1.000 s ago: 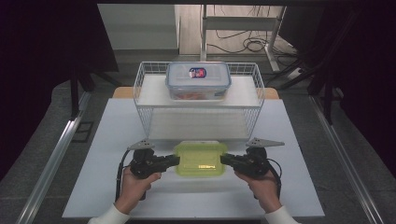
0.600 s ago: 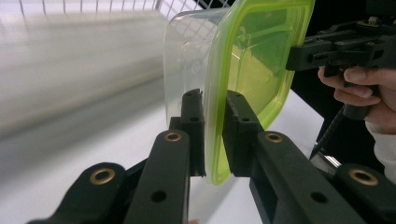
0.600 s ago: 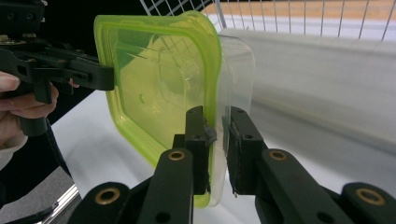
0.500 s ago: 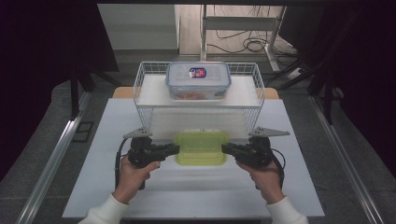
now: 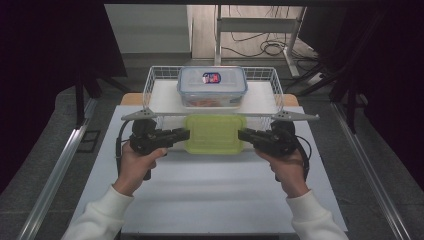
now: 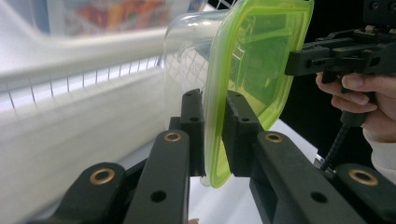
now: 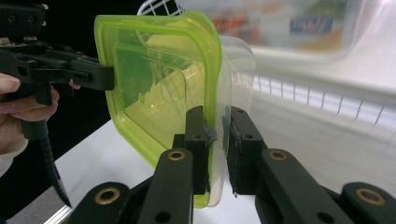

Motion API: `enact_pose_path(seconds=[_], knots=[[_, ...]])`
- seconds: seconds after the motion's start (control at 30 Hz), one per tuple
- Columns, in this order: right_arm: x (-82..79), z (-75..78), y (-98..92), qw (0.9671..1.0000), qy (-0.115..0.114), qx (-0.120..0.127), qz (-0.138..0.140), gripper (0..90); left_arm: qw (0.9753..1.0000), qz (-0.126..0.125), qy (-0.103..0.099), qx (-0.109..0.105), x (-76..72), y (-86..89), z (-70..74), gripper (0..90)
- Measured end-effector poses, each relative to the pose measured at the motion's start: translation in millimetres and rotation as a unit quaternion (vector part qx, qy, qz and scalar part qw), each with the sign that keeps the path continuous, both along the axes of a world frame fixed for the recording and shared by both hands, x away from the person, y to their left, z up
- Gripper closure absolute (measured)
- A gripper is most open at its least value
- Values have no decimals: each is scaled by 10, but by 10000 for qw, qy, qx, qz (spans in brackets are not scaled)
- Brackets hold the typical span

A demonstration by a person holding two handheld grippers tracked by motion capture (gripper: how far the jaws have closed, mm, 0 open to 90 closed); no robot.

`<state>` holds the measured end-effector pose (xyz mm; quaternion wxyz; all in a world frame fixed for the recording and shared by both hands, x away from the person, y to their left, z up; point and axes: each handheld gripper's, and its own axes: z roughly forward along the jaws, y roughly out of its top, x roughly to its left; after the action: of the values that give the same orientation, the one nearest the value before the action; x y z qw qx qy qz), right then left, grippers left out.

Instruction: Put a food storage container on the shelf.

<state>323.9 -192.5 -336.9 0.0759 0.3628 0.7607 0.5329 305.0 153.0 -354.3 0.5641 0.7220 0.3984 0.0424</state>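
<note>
A clear container with a green lid [image 5: 215, 133] hangs above the white table, just in front of the wire basket [image 5: 152, 80]. My left gripper [image 5: 186, 133] is shut on its left rim, my right gripper [image 5: 241, 133] shut on its right rim. In the left gripper view the green lid [image 6: 252, 65] runs up from between the jaws, and the right gripper [image 6: 287, 63] clamps its far edge. In the right gripper view the green lid [image 7: 154, 88] is pinched at its near edge, with the left gripper [image 7: 112, 77] on the far edge. A blue-lidded container [image 5: 212, 86] sits inside the basket.
The wire basket [image 7: 159, 7] stands at the back of the white table [image 5: 210, 195], its front rim right behind the held container. Metal rails [image 5: 60, 165] run along both sides of the table. Cables lie on the floor behind.
Both grippers have lifted the green-lidded container off the table and carried it forward, up to the front of the basket.
</note>
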Motion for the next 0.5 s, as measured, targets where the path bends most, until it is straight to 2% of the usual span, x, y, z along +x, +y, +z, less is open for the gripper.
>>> enact_pose_path(seconds=[0.03, 0.07, 0.3, 0.33, 0.37, 0.5], knots=[[30, 69, 3, 10000, -36, -19, -15, 797, 10000, 6, -35, -26, 29, 1, 71, 804], [30, 69, 3, 10000, -36, -19, -15, 797, 10000, 6, -35, -26, 29, 1, 71, 805], [117, 368, 8, 9998, -182, -37, -10, 797, 9998, 3, -186, -67, 123, 6, 334, 804], [152, 450, 9, 9998, -211, -49, -9, 797, 9998, 7, -213, -56, 140, 6, 371, 805], [152, 450, 9, 9998, -211, -49, -9, 797, 9997, 15, -218, -62, 158, 5, 405, 805], [254, 611, 21, 9997, -249, -54, -27, 797, 9997, 6, -218, -75, 279, 16, 549, 805]])
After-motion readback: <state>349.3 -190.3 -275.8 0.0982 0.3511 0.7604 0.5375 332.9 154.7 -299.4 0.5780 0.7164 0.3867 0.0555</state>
